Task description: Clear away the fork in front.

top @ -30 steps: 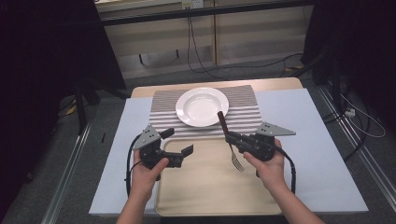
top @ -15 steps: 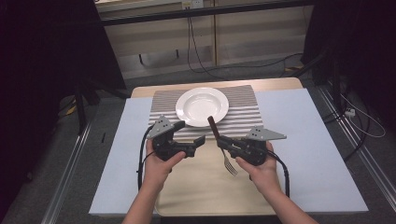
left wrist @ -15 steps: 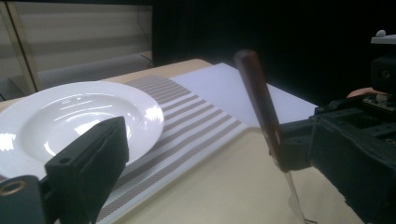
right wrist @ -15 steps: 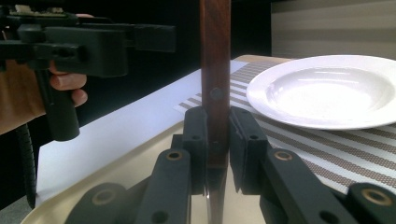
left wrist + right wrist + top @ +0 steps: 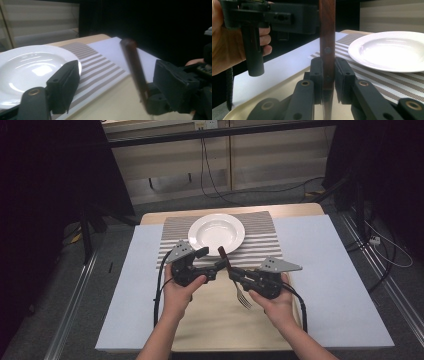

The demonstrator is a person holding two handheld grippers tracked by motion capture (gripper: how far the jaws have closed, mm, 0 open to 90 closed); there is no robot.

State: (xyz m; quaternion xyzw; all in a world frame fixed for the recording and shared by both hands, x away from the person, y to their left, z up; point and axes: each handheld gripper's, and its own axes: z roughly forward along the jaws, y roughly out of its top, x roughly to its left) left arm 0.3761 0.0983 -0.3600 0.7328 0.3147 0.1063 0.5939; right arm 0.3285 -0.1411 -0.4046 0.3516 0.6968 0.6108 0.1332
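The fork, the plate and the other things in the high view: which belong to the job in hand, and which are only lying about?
Belonging to the job:
- fork, wooden handle clamped in the right hand-held gripper
- left hand-held gripper, jaws just closing around the handle end, not yet pressing it

Only lying about:
- white plate
- striped placemat
- tray
- cables on the floor

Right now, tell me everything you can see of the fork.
The fork has a dark brown, wood-looking handle with a rivet and metal tines. The right gripper clamps the handle low down. In the high view the handle points toward the plate and the tines hang over the tan tray. The left gripper has just been closing its jaws around the handle's top end; the pads don't visibly press it yet.
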